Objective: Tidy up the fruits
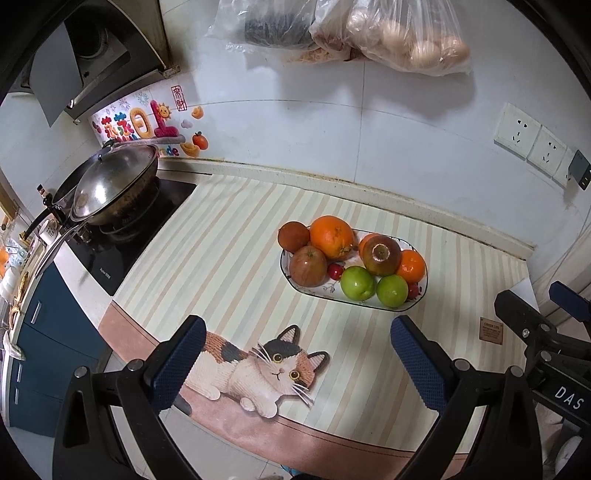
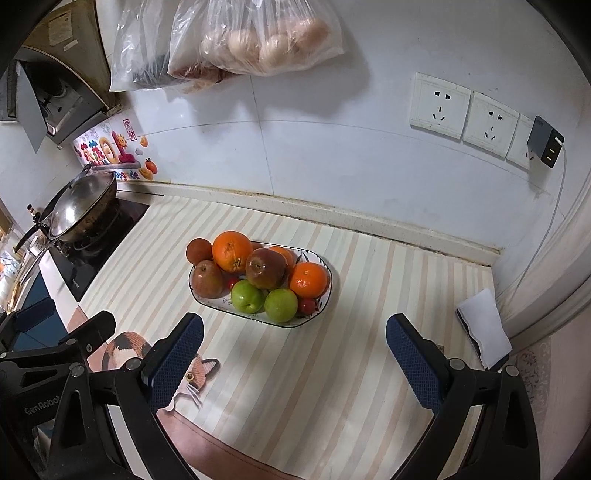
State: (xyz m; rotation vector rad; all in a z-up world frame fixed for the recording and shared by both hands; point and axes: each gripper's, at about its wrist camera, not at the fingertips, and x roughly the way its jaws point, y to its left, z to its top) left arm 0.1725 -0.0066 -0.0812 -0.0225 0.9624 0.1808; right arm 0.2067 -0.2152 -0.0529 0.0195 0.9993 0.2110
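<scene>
Two green apples (image 2: 264,298) front a heaped oval plate (image 2: 207,301) mid-mat, running left to right from a brown fruit (image 2: 199,250), perhaps overripe, to oranges (image 2: 308,279). Left gripper (image 1: 295,363) and right gripper (image 2: 293,363) hover nearby, fingers apart, empty.

Fruits (image 1: 332,236) in plate (image 1: 291,284) on mat (image 1: 221,236), wok (image 1: 110,188) left

My fingers (image 1: 177,365) carry rough, dimpled blue pads. Ahead of them sits a glossy ceramic dish (image 1: 317,291) on a matt striped mat (image 1: 221,258); far left, a shiny metal wok (image 1: 107,184); above, clear plastic bags (image 1: 369,33).
</scene>
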